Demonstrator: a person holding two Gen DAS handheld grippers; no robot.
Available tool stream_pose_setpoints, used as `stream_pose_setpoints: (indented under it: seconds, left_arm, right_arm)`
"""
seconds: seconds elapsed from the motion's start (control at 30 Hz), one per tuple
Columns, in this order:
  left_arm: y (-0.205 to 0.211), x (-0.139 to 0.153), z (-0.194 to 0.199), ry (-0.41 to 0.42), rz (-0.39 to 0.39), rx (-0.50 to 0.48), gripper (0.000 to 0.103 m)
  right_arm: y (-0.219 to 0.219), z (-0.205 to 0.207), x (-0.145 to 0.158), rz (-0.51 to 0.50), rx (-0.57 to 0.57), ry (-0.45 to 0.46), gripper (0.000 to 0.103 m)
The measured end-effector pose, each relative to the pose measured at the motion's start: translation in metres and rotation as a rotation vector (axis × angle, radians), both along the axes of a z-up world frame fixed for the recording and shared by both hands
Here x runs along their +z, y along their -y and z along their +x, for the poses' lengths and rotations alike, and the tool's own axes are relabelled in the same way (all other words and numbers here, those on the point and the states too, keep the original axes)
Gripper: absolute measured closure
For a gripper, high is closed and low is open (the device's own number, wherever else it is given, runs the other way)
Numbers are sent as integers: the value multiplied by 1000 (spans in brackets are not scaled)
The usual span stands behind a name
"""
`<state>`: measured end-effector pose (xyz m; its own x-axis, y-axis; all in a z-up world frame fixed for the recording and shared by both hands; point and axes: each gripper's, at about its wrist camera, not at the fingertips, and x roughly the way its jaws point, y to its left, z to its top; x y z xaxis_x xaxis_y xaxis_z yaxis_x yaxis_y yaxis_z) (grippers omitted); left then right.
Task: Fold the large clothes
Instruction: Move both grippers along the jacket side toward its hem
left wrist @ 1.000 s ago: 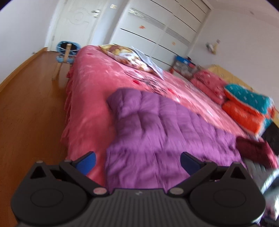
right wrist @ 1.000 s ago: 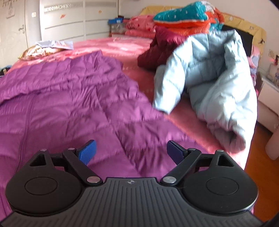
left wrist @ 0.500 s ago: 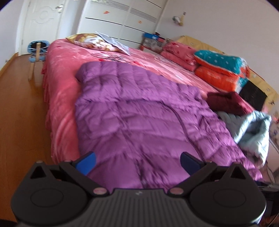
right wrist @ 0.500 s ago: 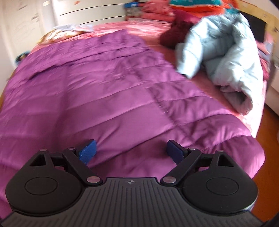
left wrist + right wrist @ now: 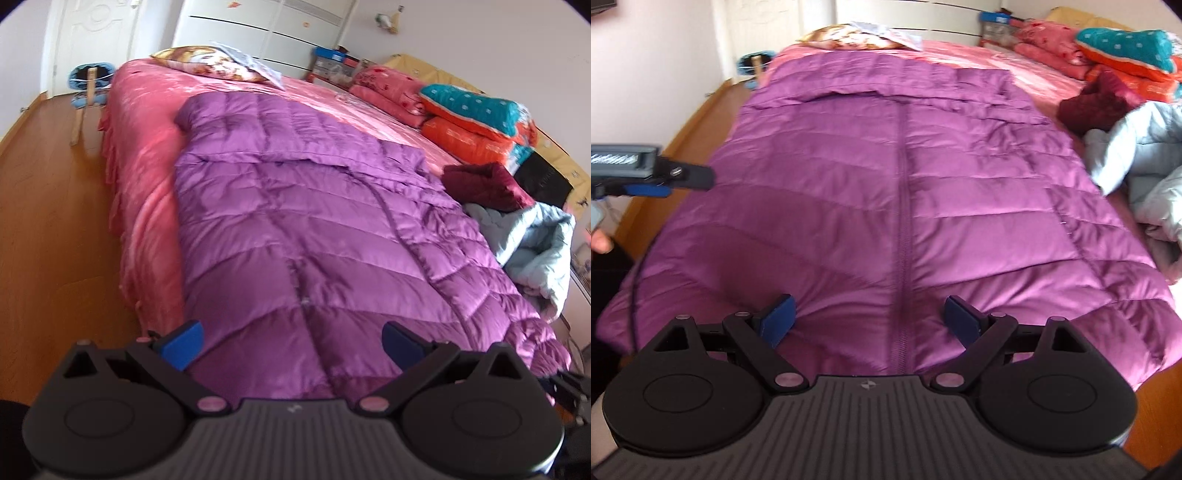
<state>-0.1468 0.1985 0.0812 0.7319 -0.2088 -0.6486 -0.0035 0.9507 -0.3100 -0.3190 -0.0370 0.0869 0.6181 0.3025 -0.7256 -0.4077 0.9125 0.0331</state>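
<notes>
A long purple quilted down coat [image 5: 314, 221] lies spread flat, zipper up, on the pink bed [image 5: 144, 122]; it also fills the right wrist view [image 5: 905, 192]. My left gripper [image 5: 293, 345] is open and empty, held above the coat's near hem. My right gripper [image 5: 870, 319] is open and empty, above the hem at the zipper line. The left gripper shows from the side at the left edge of the right wrist view [image 5: 646, 173].
A light blue jacket [image 5: 535, 243] and a dark red garment [image 5: 487, 184] lie piled on the bed's right side. Folded bedding [image 5: 476, 118] is stacked at the headboard. A patterned pillow [image 5: 207, 66] lies at the far end. Wooden floor [image 5: 48, 221] lies to the left.
Both grippers have swung and pulled back toward the coat's near hem, so the whole coat now shows lengthwise. Both jaws stay open and empty.
</notes>
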Motion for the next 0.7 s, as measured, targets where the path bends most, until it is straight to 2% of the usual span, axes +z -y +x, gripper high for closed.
stream_pose_setpoints:
  seconds: [0.17, 0.27, 0.37, 0.43, 0.53, 0.7]
  left_arm:
    - [-16, -8, 6, -15, -34, 62, 1]
    - [-28, -20, 15, -65, -68, 107, 1]
    - [-40, -33, 20, -125, -137, 137, 1]
    - [-47, -42, 21, -167, -199, 149, 1]
    - [-51, -51, 22, -198, -253, 148, 1]
    - [-49, -54, 24, -191, -282, 116, 1]
  right_arm:
    - [-21, -12, -2, -60, 126, 0, 0]
    - [-27, -16, 0, -52, 207, -17, 0]
    - [-32, -16, -1, -102, 233, 10, 0]
    - [-32, -15, -1, -81, 246, -9, 0]
    - [-36, -19, -1, -57, 283, -27, 0]
    - [-43, -29, 0, -44, 383, -32, 0]
